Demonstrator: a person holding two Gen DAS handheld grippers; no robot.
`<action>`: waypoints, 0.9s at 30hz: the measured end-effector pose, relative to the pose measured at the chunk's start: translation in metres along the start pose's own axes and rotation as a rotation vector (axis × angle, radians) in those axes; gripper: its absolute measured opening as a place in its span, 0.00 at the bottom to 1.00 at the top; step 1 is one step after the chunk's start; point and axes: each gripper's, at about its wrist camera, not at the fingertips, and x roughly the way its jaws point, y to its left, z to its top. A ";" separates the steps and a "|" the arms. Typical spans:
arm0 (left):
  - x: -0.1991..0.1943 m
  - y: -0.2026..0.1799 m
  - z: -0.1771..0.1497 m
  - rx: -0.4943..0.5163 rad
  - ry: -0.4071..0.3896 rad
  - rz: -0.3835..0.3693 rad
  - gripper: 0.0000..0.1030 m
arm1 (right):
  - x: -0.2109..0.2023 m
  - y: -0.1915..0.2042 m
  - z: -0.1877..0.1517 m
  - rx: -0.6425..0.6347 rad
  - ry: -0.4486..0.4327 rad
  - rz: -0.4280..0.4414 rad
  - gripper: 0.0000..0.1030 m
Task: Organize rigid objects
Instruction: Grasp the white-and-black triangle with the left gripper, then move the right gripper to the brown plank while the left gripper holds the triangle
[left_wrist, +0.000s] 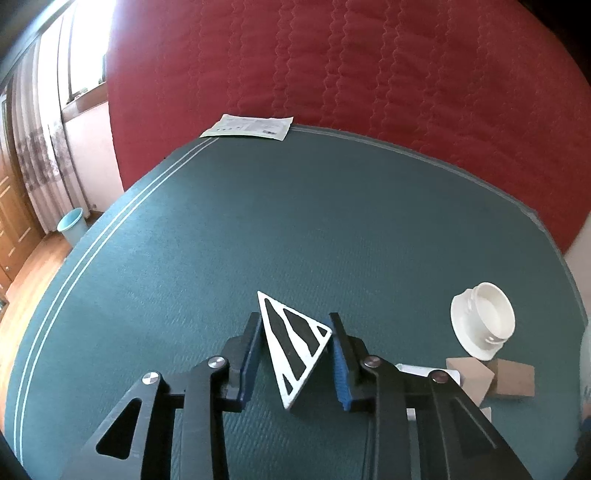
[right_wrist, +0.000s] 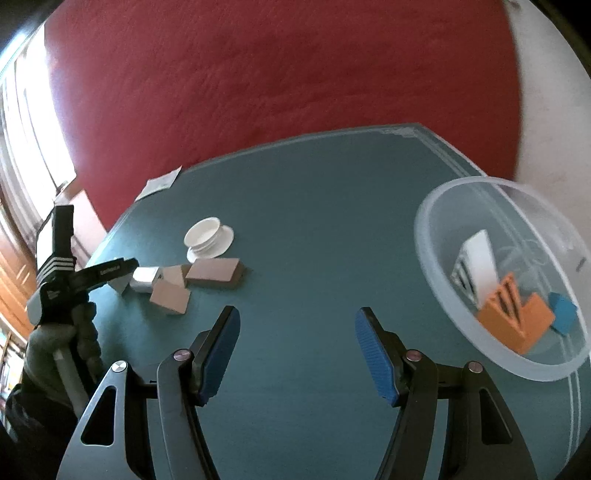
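In the left wrist view a triangular block (left_wrist: 295, 347) stands on the surface (left_wrist: 258, 229), low in the middle of the frame, between the pads of the left tool (left_wrist: 295, 350). A cup-shaped piece (left_wrist: 484, 319) lies at the right, with wooden blocks (left_wrist: 491, 376) just below it. A paper sheet (left_wrist: 249, 126) lies at the surface's upper edge. In the right wrist view a bowl (right_wrist: 436, 236) at the right holds several pieces.

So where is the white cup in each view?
Left wrist: white cup at the right edge, lying on its side beyond the brown blocks.
Right wrist: cup left of centre, behind the blocks.
Shared landmark: the paper sheet at the table's far edge.
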 end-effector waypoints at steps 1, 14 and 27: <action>-0.001 0.001 -0.001 -0.006 0.000 -0.001 0.34 | 0.003 0.002 0.001 -0.004 0.007 0.005 0.64; -0.023 0.017 0.000 -0.061 -0.068 0.026 0.28 | 0.062 0.044 0.023 -0.029 0.132 0.108 0.64; -0.020 0.022 0.005 -0.075 -0.055 0.008 0.24 | 0.106 0.081 0.038 -0.065 0.151 0.092 0.65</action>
